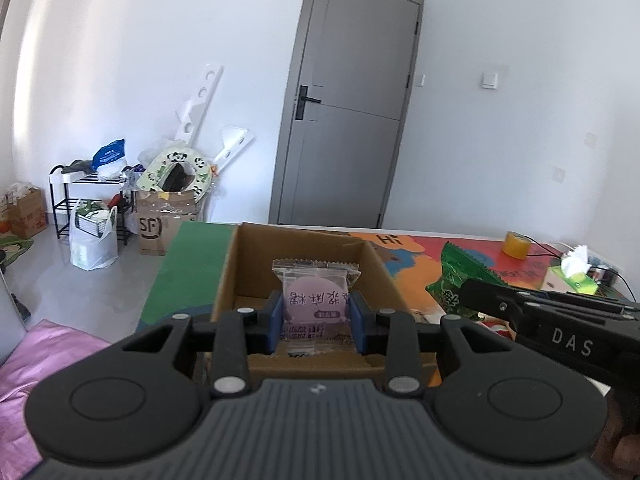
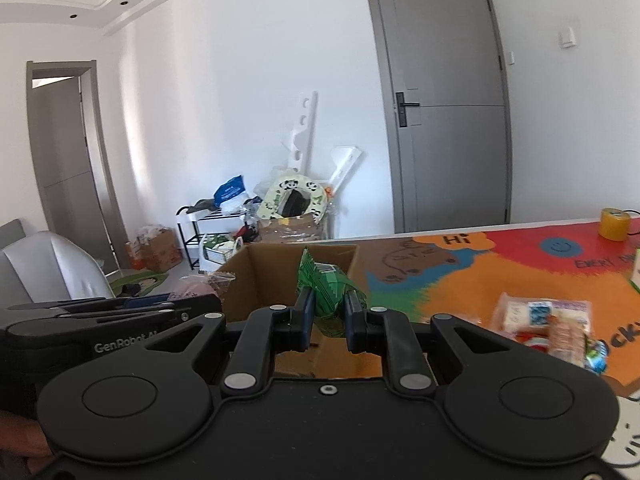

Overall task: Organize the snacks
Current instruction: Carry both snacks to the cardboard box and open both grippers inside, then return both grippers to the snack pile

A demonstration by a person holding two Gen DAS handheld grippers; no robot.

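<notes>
My left gripper [image 1: 316, 322] is shut on a clear packet with a round pink snack [image 1: 315, 302] and holds it over the open cardboard box [image 1: 376, 260]. My right gripper [image 2: 326, 320] is shut on a green snack packet [image 2: 326, 290] and holds it above the same box [image 2: 260, 276], at its near right side. The right gripper [image 1: 476, 294] with the green packet [image 1: 456, 284] also shows in the left wrist view. The left gripper with the pink packet [image 2: 196, 290] shows at the left in the right wrist view.
Several more snack packets [image 2: 548, 328] lie on the colourful mat [image 2: 520, 276] to the right of the box. A yellow tape roll [image 2: 614, 224] stands at the far right, a tissue box [image 1: 574, 276] near it. Beyond the table are a grey door [image 1: 352, 112] and floor clutter [image 1: 168, 200].
</notes>
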